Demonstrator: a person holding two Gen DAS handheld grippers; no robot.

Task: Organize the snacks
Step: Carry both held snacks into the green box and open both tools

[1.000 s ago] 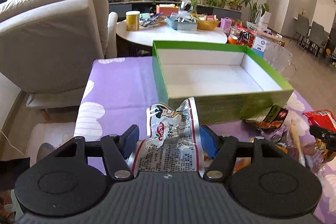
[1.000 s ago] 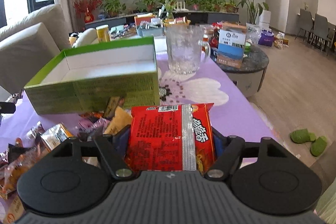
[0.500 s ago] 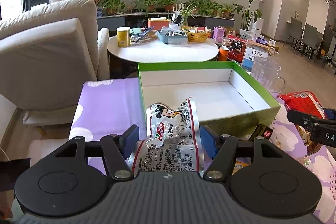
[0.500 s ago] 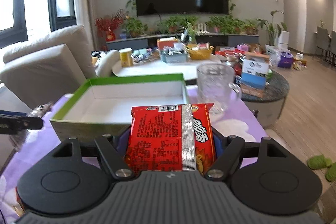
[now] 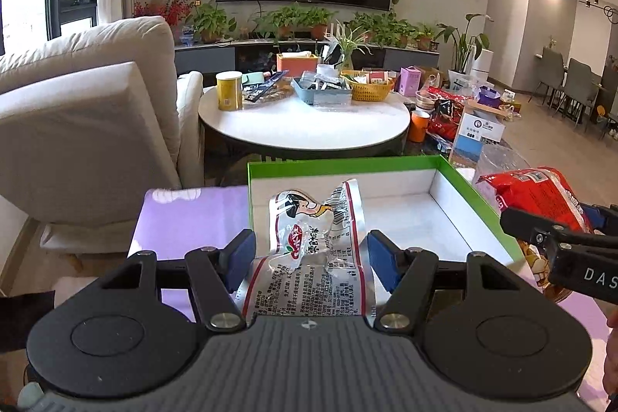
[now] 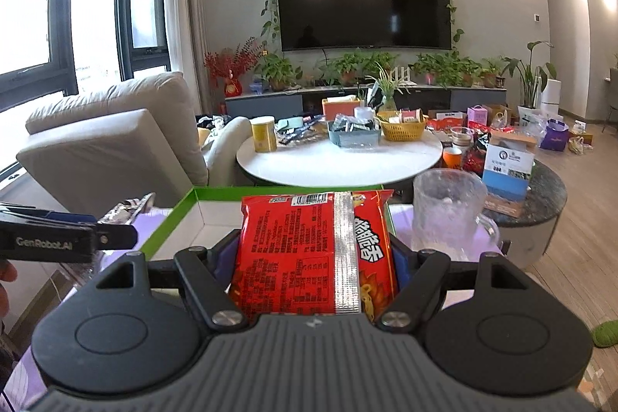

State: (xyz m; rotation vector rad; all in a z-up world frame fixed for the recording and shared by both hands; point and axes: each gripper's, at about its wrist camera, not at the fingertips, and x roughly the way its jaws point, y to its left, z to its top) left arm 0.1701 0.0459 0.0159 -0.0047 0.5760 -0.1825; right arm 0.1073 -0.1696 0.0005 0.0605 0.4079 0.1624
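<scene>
While the right gripper (image 6: 314,257) is clamped on a red noodle packet (image 6: 313,253) and the left gripper (image 5: 311,255) on a silver snack packet (image 5: 316,250), the green box (image 5: 475,190) is flanked on the right by a glass mug (image 6: 448,215).

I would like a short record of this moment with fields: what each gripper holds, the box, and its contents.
left gripper: holds a silver snack packet between its fingers
right gripper: shut on a red snack bag
box: green rim, white inside, open, on the purple cloth
box contents: none visible
beside the box: clear glass mug
</scene>
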